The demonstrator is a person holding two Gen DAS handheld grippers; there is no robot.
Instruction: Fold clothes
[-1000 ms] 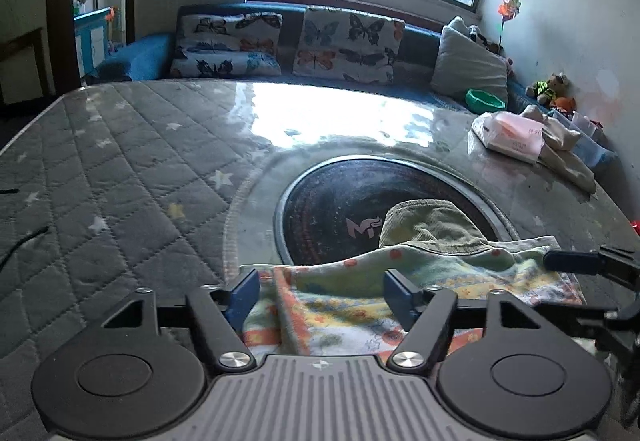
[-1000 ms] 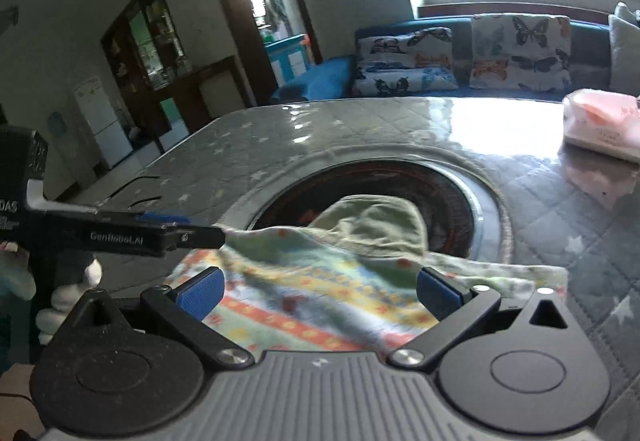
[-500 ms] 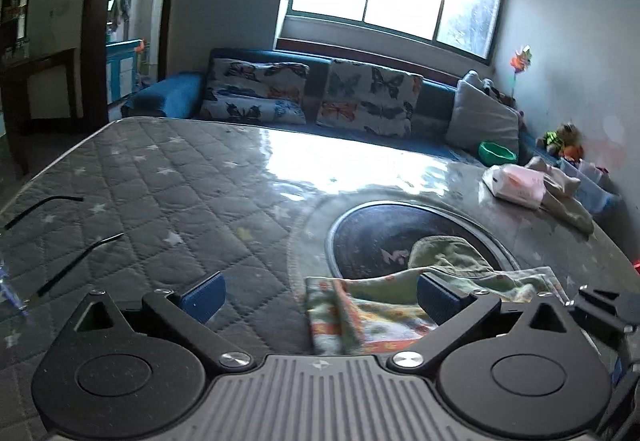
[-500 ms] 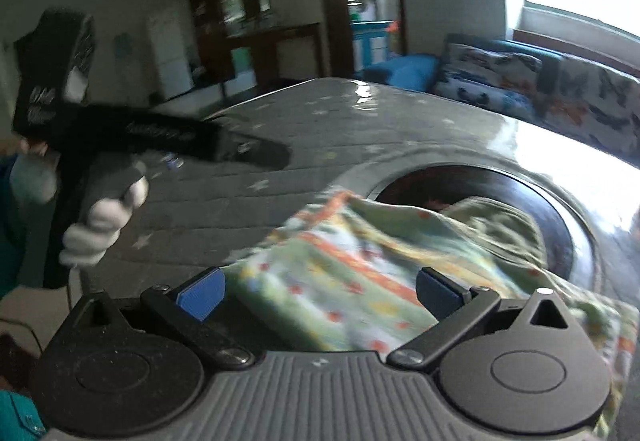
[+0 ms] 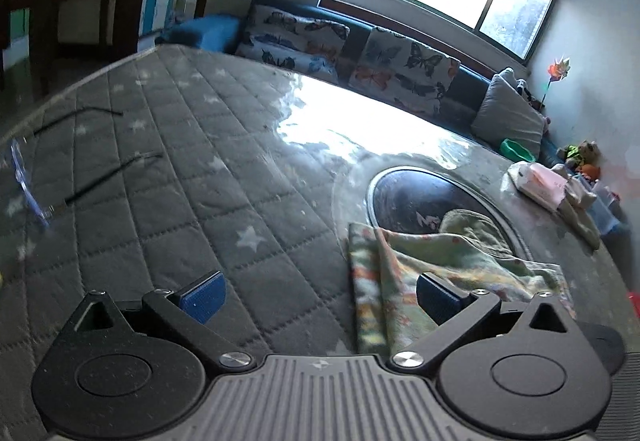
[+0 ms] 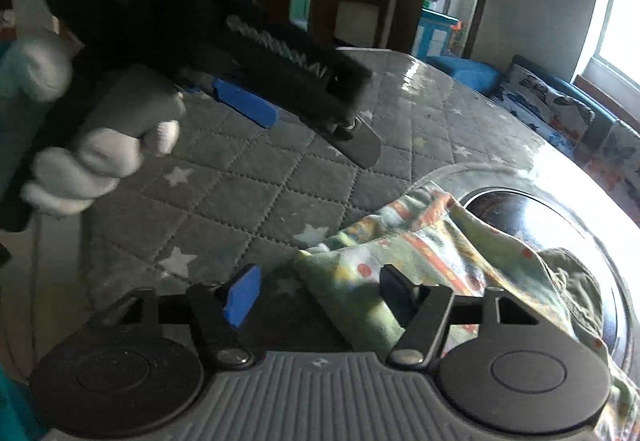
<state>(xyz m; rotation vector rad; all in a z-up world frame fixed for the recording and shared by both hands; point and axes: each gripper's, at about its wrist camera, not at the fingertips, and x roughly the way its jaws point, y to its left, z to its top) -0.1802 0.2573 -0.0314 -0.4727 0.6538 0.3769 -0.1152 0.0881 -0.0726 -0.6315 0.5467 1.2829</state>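
A patterned green and orange garment [image 5: 404, 265] lies folded on the quilted table, partly over a dark round inset [image 5: 416, 197]. It also shows in the right wrist view [image 6: 408, 253]. My left gripper [image 5: 318, 295] is open and empty above the table, with the garment's left edge near its right finger. My right gripper [image 6: 316, 293] is open, with the garment's near corner between and under its fingers. The left gripper [image 6: 280, 97], held by a gloved hand [image 6: 88, 157], is raised at the upper left of the right wrist view.
The grey quilted table [image 5: 180, 169] has two thin dark cables [image 5: 112, 177] at its left. A pink and white pack [image 5: 540, 181] and more cloth lie at the far right edge. A sofa with butterfly cushions [image 5: 360, 49] stands behind the table.
Both grippers have swung left and pulled back from the garment. The left gripper has opened wider and risen. The garment lies where it was, released.
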